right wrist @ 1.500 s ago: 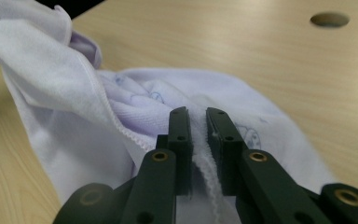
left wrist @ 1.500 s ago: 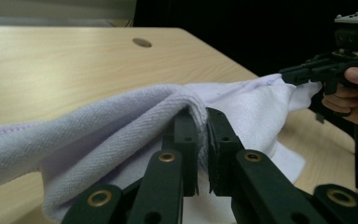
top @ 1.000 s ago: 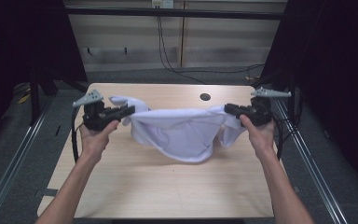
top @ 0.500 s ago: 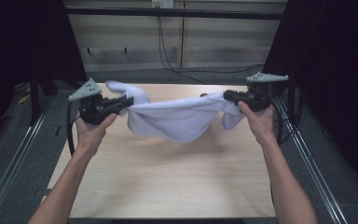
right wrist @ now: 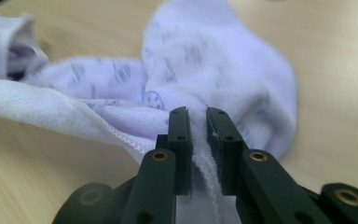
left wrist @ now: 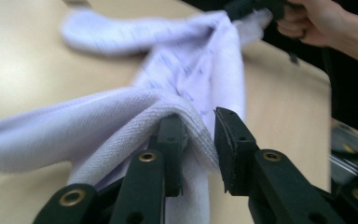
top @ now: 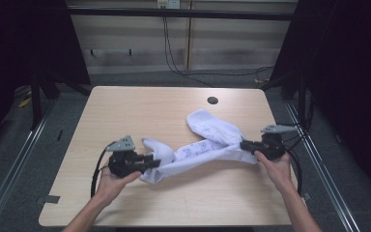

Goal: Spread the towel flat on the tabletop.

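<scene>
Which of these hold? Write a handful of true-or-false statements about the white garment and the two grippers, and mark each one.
1. The white garment lies on the wooden table. True.
2. The right gripper has its jaws closed on a hem of the garment. True.
3. The left gripper is clamped tight on the cloth. False: its jaws have just been opening, and a gap shows beside the fold that drapes over one jaw.
4. The garment is plain, with no print. False: faint dark printed marks cover it.
5. A small dark hole sits in the tabletop beyond the garment. True.
6. The garment is folded into a neat square. False: it lies stretched and bunched between the grippers.
</scene>
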The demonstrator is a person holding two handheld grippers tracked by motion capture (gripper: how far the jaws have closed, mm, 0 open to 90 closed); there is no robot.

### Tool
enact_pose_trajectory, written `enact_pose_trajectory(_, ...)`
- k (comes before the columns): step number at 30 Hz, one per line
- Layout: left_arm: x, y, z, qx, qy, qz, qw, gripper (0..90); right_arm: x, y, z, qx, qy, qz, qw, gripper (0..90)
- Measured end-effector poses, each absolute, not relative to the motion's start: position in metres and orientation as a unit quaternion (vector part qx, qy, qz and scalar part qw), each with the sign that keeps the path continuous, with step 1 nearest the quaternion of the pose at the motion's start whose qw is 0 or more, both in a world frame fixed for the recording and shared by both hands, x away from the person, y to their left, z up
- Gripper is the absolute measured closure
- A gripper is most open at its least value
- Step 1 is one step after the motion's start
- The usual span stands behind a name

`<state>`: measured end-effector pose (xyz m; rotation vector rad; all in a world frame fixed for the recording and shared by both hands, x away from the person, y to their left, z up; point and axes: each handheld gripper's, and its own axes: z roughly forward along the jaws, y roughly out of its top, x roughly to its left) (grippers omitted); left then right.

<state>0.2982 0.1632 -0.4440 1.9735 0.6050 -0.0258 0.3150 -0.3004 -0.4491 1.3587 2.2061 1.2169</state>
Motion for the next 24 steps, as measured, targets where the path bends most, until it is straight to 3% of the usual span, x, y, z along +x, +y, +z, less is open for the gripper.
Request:
enact_pose_trajectory(4, 0.293, 0.171, -0.447, 0.82, 0.26, -0.017, 0.509, 56.5, 0.301, -0.311, -0.475, 0.489, 0.768, 0.392, 0.13, 79.2)
enact_pose_trajectory(6, 0.296, 0.179, -0.446, 0.811, 0.27, -0.014, 0.518, 51.8, 0.3, -0.312, -0.48, 0.489, 0.778, 0.367, 0.144, 72.0)
enact_pose_trajectory(10, 0.305, 0.195, -0.455, 0.798, 0.303, -0.004, 0.521, 50.9, 0.29, -0.313, -0.465, 0.487, 0.767, 0.38, 0.173, 58.4)
enact_pose_trajectory(15, 0.31, 0.174, -0.474, 0.827, 0.289, -0.016, 0.482, 50.3, 0.271, -0.294, -0.448, 0.455, 0.768, 0.418, 0.169, 57.0)
enact_pose_trajectory(19, 0.309, 0.155, -0.477, 0.836, 0.275, 0.0, 0.475, 77.3, 0.266, -0.258, -0.449, 0.415, 0.789, 0.431, 0.139, 55.9)
enact_pose_trajectory(24, 0.3, 0.131, -0.47, 0.843, 0.238, 0.007, 0.482, 83.4, 0.273, -0.215, -0.447, 0.372, 0.81, 0.438, 0.12, 56.0)
